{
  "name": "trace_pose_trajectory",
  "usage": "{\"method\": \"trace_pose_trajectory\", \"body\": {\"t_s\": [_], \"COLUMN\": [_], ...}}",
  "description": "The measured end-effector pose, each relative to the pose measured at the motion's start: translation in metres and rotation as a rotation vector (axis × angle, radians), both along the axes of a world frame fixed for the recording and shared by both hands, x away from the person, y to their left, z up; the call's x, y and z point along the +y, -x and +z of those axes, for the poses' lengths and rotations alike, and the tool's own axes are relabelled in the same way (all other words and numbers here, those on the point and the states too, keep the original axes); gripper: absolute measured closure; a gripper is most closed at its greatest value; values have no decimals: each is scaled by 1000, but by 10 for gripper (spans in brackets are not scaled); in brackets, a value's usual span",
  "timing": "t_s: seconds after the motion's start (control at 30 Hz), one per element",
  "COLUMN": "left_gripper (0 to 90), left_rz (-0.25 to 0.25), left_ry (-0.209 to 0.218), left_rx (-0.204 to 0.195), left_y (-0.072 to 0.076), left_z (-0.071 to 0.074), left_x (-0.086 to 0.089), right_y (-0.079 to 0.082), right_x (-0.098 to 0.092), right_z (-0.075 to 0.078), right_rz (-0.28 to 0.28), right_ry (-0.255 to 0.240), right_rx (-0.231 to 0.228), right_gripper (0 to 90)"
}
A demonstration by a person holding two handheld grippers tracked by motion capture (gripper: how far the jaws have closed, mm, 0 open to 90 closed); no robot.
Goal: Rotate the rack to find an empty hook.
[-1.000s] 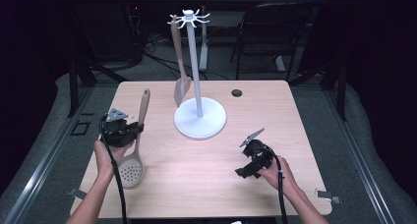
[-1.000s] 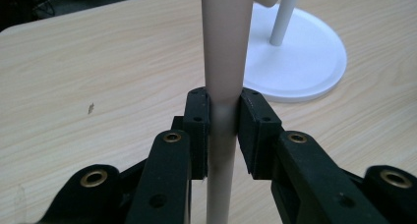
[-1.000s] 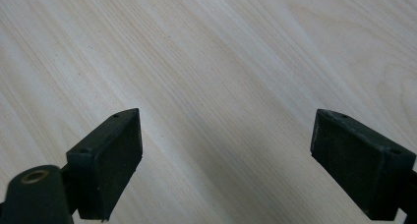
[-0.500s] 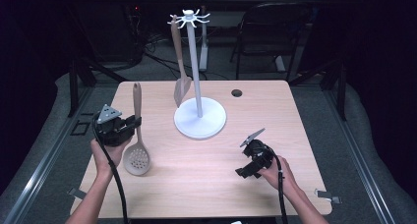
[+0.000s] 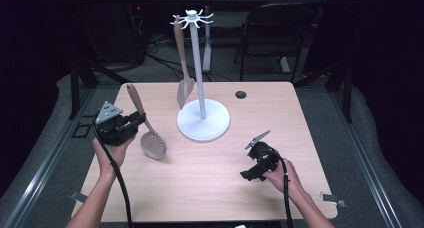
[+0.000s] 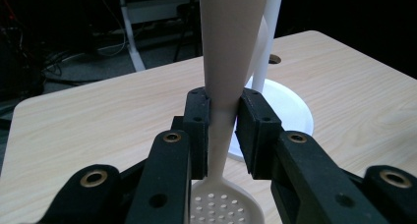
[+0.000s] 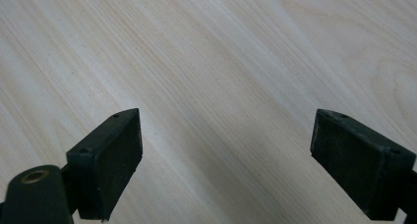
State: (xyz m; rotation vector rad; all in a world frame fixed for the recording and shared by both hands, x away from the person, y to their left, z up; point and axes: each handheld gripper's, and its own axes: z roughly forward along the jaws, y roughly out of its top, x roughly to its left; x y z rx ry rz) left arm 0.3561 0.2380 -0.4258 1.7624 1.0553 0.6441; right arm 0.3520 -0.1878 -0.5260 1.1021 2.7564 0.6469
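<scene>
The left gripper (image 5: 131,124) is on the left side of the table (image 5: 210,188), held up off the wood by the person's left hand (image 5: 111,153). Its two black jaws are clamped tight on the handle of a tan slotted spoon (image 5: 145,125). In the left gripper view the pads (image 6: 199,130) press on both sides of the thin part of the handle, w/ the holey bowl hanging low below them and the wide end of the handle going up past the top. From the high view the spoon is tilted: handle up and back, bowl down and toward the middle of the table, just over the wood. I can't tell if the bowl touches the table or not.

Near the spoon, to its right, stands a white rack (image 5: 200,88) w/ a round base, a tall pole and little hooks on top. A tan spatula (image 5: 183,63) hangs from one hook, its flat end near the base.

The right gripper (image 5: 256,172) is on the right side, low by the table, well apart from the rack. Its jaws are wide apart w/ nothing in them; just bare wood shows between the pads (image 7: 105,160) in the right gripper view. The right hand (image 5: 285,180) holds it from behind.

A small dark hole (image 5: 241,94) is in the table, back & right of the rack.
</scene>
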Motion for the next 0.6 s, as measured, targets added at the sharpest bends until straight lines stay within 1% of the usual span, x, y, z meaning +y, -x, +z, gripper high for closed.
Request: {"method": "trace_pose_trajectory", "body": {"t_s": [0.17,0.2,0.23,0.3,0.4,0.53,0.6], "left_gripper": [753,753,753,753,753,753,753], "left_rz": [-18,-20,-26,-31,-42,-46,-48], "left_ry": [-10,-10,-13,-19,-30,-31,-34], "left_rx": [-11,-14,-13,-18,-17,-13,-9], "left_y": [-2,-3,-4,-5,-9,-13,-16], "left_z": [6,8,9,12,18,23,26], "left_x": [-6,-8,-9,-12,-17,-20,-21], "right_y": [0,1,1,0,-1,0,1], "right_x": [0,1,0,0,0,1,1], "right_z": [1,1,1,1,1,1,1], "right_rz": [-1,-4,-6,0,1,-4,-1], "right_ry": [1,-12,-14,2,0,-11,-9], "right_rx": [-7,-12,-13,-4,-1,-4,-3], "right_gripper": [120,120,120,121,120,120,120]}}
